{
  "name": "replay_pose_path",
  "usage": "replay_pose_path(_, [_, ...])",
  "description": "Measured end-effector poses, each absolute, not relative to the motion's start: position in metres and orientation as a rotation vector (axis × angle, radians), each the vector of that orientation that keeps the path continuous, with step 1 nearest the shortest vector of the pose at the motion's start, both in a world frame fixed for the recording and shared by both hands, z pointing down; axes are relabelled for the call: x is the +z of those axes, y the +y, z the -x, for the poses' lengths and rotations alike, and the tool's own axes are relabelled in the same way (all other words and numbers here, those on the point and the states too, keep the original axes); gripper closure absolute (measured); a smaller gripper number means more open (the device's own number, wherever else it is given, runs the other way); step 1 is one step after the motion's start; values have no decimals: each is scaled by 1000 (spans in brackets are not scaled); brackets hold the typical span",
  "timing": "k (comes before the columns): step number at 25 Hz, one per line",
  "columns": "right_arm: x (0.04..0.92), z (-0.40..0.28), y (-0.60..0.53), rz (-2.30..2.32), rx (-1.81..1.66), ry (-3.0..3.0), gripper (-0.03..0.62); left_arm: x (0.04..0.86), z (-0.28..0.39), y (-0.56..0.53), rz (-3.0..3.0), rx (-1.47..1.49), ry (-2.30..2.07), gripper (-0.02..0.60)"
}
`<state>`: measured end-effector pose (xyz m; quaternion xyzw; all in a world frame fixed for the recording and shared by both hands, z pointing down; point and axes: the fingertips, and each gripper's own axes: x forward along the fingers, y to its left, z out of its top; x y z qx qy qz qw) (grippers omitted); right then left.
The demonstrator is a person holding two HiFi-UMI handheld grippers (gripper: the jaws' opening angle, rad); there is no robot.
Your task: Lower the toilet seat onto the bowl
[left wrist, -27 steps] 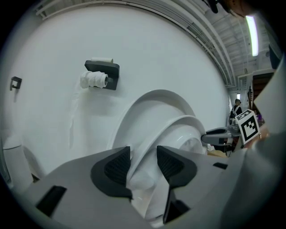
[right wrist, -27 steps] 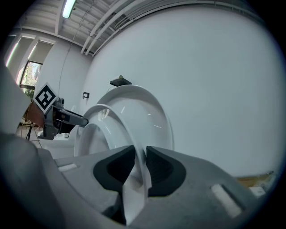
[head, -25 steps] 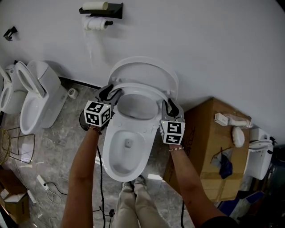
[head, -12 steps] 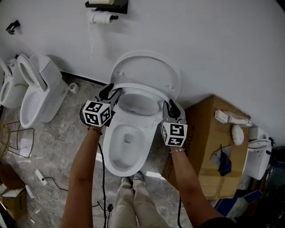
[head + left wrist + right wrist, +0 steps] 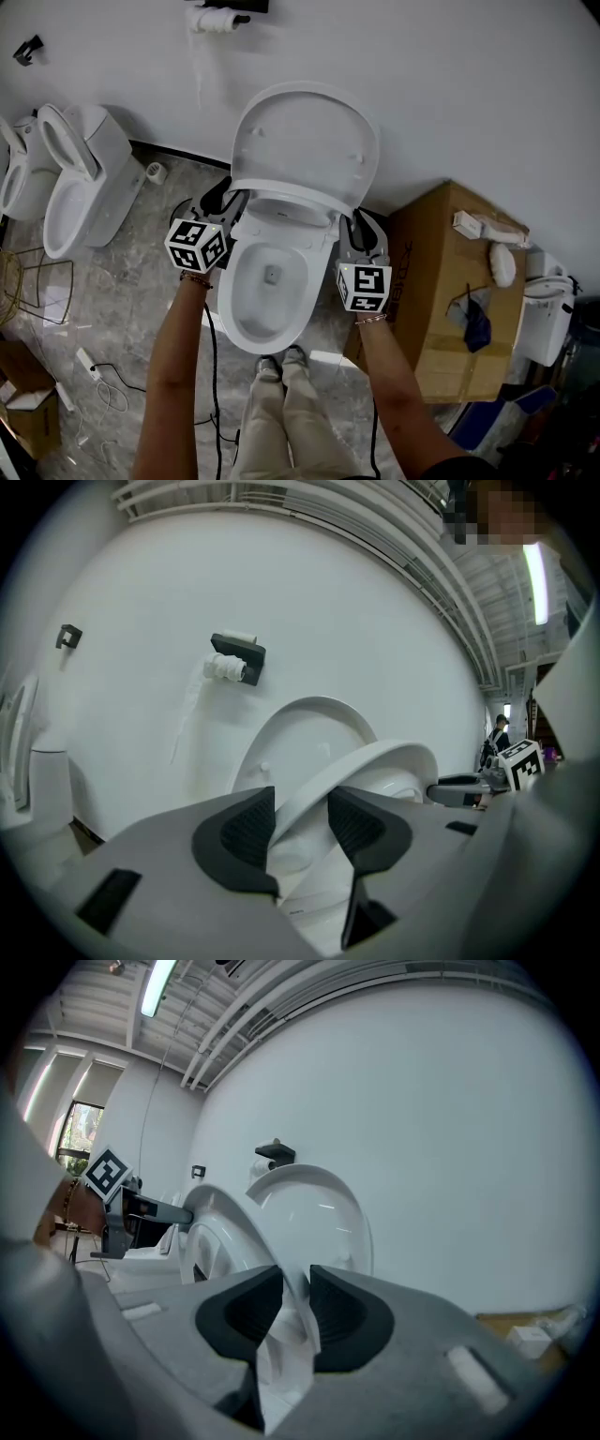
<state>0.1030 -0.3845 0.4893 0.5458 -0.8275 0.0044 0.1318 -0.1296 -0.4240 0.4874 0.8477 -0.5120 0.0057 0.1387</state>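
- Head view: seat (image 5: 323, 204) is part-way down, tilted between the upright lid (image 5: 305, 131) and the bowl (image 5: 230, 302). It does not yet rest on the bowl.
- Left gripper (image 5: 228, 197) is at the seat's left edge and the right gripper (image 5: 359, 225) at its right edge. From above, the gripper bodies and marker cubes hide where the fingers meet the seat.
- Left gripper view: the left gripper (image 5: 300, 817) has its fingers (image 5: 246, 832) pinching the seat (image 5: 375, 761) rim. The rim runs up and right between the dark pads.
- This view also shows the lid (image 5: 309, 728) against the wall behind the seat. The right gripper's cube (image 5: 520, 761) is at the far right, past the seat.
- A person (image 5: 500, 733) stands far off at right, seen only in this view.
- Right gripper view: the right gripper (image 5: 295, 1302) has its fingers (image 5: 339, 1312) pressed onto the thin edge of the seat (image 5: 220, 1232), with less space between the pads than on the left gripper.
- The lid (image 5: 314, 1213) stands behind. The left gripper's cube (image 5: 108, 1174) shows at far left.
- Roll holder (image 5: 217, 17) is on the wall left of the lid. It also shows in both gripper views (image 5: 234, 658) (image 5: 274, 1155).
- Head view only: a second toilet (image 5: 75, 187) stands at left, a box (image 5: 441, 281) just right of the bowl, and cables lie on the floor (image 5: 122, 309).
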Motion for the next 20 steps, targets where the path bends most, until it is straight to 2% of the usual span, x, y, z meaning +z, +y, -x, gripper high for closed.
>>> replay_pose_path(20, [525, -82, -255, -1471, -58, -2368, 499, 529, 146, -295, -2440, 151, -1535, 411])
